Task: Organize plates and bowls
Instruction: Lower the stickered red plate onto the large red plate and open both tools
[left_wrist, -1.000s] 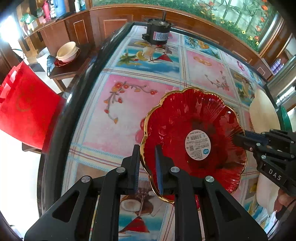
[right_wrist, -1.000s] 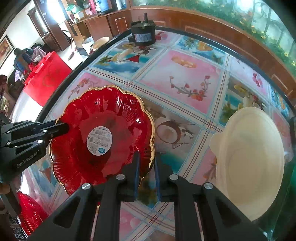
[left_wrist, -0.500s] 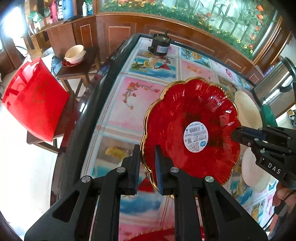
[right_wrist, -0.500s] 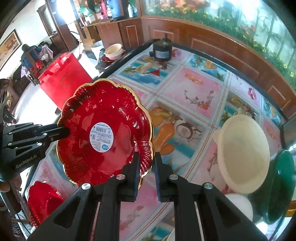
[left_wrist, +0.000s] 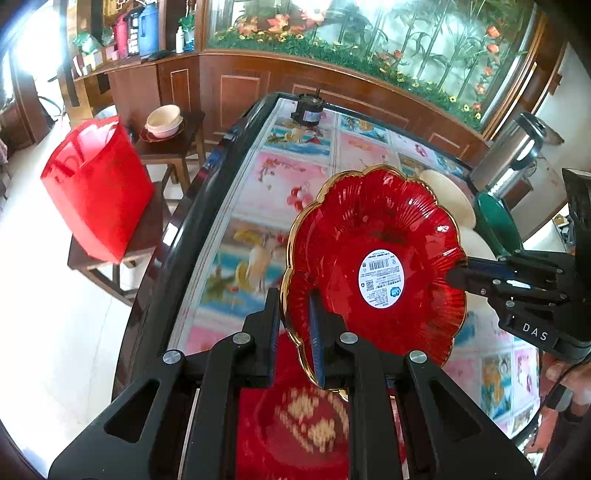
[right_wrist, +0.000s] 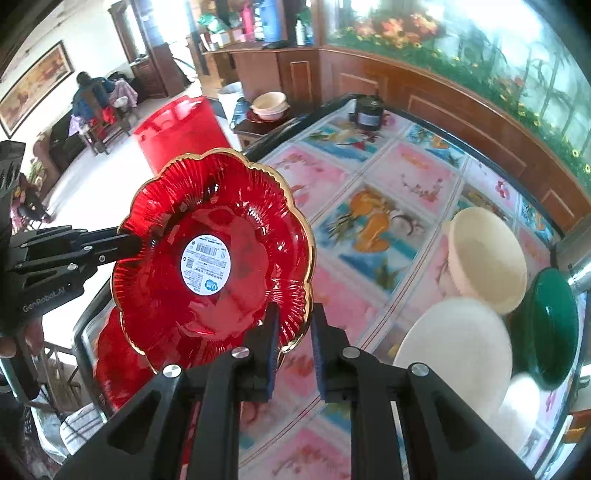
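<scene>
**Red plate in the air, pinched only at its rim**

From where I stand, the red scalloped plate (left_wrist: 373, 266) hangs clear above the patterned table (left_wrist: 280, 181), tilted, its labelled face toward both cameras. The left gripper (left_wrist: 293, 325) is nearly closed on the gold edge nearest it, and the right gripper (right_wrist: 293, 332) is nearly closed on the opposite edge, so the plate is carried between two thin bites of rim.

That is where I see the trouble. The plate looks glossy and its edge is wavy, so either pair of pads could slide off a scallop; if one bite lets go, the plate would swing on the other and likely drop. If the two hands drift apart or twist against each other, the rim takes the strain and could chip or crack.

Below the left gripper lies another red plate (left_wrist: 295, 417), blurred, which I judge to be the stack it is bound for. Setting down too fast or off centre could knock rim against rim.

Room is mixed. The middle of the table is open. On the right-hand side a cream bowl (right_wrist: 484, 258), a white plate (right_wrist: 454, 354) and a green plate (right_wrist: 546, 328) crowd together near the edge. On the left side the black table edge (left_wrist: 192, 229) runs close, with a red bag (left_wrist: 96, 184) on a stool beyond it and bare floor, a bad place for a slip.
</scene>
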